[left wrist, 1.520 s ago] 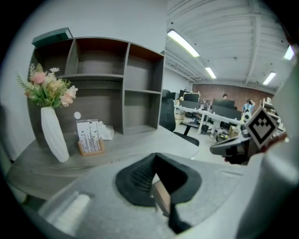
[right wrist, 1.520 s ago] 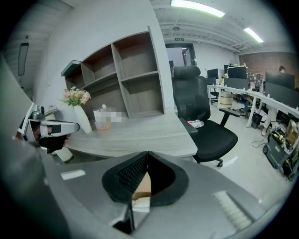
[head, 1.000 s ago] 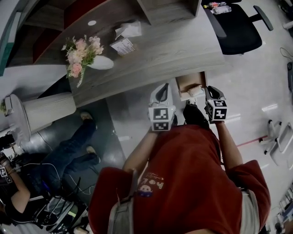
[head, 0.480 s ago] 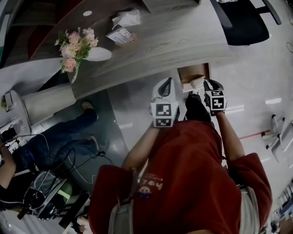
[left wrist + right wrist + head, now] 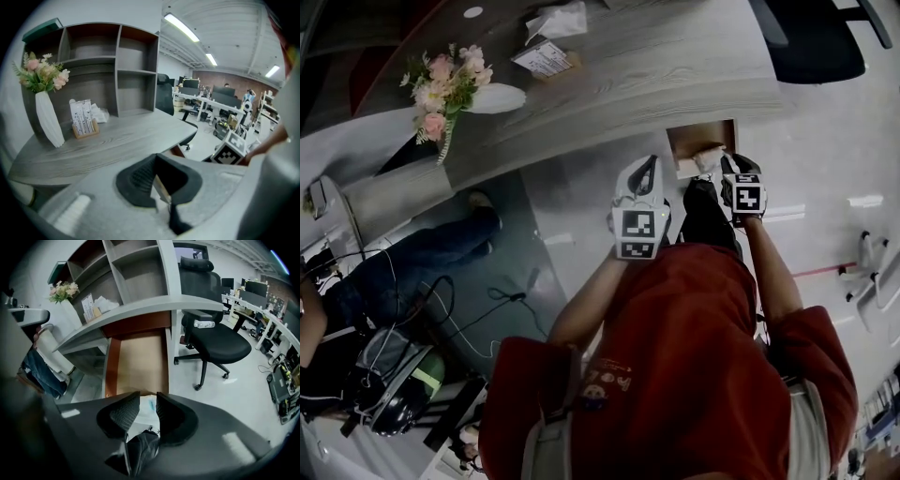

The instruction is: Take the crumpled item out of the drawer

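Lowering right gripper (image 5: 148,399) over drawer (image 5: 110,366) front edge, just spreading jaws astride crumpled item (image 5: 146,411); holding left gripper (image 5: 155,161) pressed together.

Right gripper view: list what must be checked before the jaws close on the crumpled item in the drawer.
1. Drawer pulled out: ok.
2. Right gripper jaws apart: ok; they have just been opening and stand wide.
3. Crumpled item in the gap: ok; its white surface shows between the pads, not pressed.
4. Pads low enough to catch it: cannot tell.
5. Left gripper out of the way: ok; shut, empty, off to the drawer's left.
6. Office chair clear of the drawer: ok; it stands apart, to the right.
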### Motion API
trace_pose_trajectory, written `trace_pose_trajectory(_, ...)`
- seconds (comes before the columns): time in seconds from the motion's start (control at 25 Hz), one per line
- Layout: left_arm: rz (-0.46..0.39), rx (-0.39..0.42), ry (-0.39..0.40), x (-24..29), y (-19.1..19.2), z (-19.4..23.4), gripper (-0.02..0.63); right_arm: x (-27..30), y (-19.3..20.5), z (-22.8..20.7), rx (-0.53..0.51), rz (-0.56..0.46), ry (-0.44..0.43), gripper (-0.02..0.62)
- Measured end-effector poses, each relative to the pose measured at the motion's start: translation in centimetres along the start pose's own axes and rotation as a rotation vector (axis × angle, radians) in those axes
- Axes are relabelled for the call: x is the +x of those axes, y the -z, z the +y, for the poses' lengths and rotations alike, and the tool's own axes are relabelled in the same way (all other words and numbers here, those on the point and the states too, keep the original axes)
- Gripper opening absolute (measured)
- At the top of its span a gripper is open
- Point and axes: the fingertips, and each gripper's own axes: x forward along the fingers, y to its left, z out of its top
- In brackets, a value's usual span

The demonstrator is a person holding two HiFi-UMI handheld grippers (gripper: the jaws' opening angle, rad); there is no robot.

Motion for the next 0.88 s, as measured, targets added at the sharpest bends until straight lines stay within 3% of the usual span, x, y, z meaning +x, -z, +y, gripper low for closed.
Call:
trace_pose_trajectory(0.32,0.043,0.004,-0.001,0.6,1.1,0.0,-0.003,2.7,1.5,-1.1,0.042,0.059,-0.007,0.107)
trace_pose_trajectory(0.88,0.057,-0.013,-0.018,1.0,1.2,0.0,-0.002,3.7,2.2,-0.3,0.124,0.136,-0.118,0.095)
